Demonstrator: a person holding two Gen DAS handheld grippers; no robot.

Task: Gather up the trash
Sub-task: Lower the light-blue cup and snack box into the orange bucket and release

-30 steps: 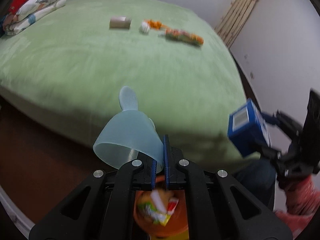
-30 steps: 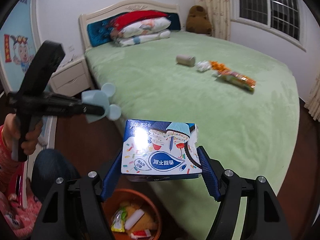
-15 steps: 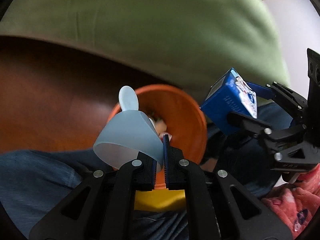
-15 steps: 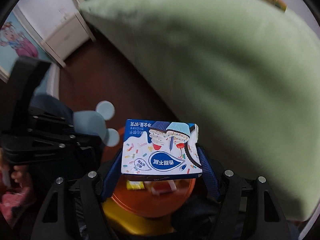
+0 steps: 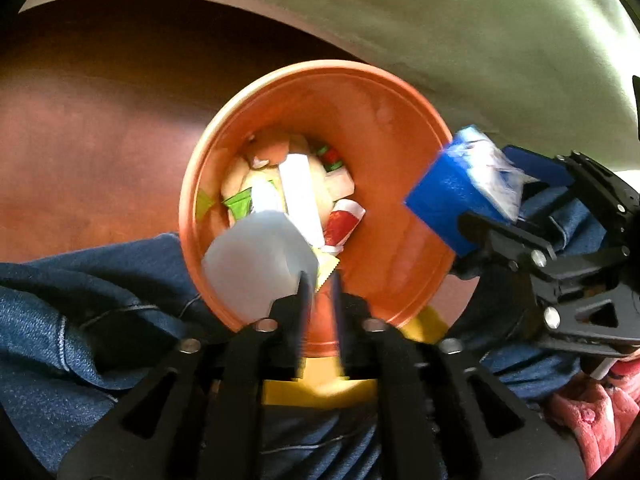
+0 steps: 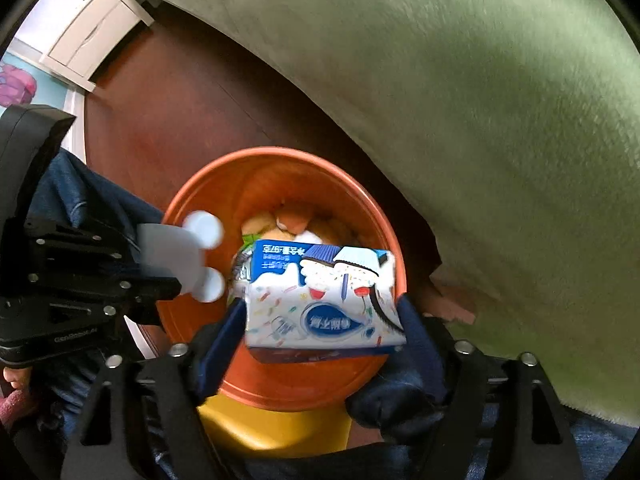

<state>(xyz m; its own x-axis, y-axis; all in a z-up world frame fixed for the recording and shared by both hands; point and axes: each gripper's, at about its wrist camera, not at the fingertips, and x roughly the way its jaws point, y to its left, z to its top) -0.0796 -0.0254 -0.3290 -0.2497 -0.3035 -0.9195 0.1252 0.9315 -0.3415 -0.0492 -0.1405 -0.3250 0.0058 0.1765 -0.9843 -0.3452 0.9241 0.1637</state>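
Blue pads on the left tool (image 5: pixel 320 292) are seen parted, with a clear gap between them; the jaws have just been opening, and the pale blue cup (image 5: pixel 256 260) now lies against the outside of the left pad rather than between the pads, so it is judged released or about to fall. The cup is held low over the near rim of the orange bin (image 5: pixel 400 92), presumably so that it drops inside and not onto the floor (image 5: pixel 80 140).

Further right, the right tool (image 6: pixel 320 320) is pointed almost straight down over the same bin. Its jaws have just been opening too; the blue and white snack box (image 6: pixel 320 300) sits between the pads, tilted, and a gap is judged to have opened on the left side, so the grip looks let go. Whether the right pad touches the box cannot be told.

Inside the bin, wrappers (image 5: pixel 296 192) are already heaped. The bin is kept between the person's knees in blue jeans (image 5: pixel 80 320), beside the green bed (image 6: pixel 480 100), probably to keep the drop short. Both pieces are over the bin's mouth, not yet at rest.
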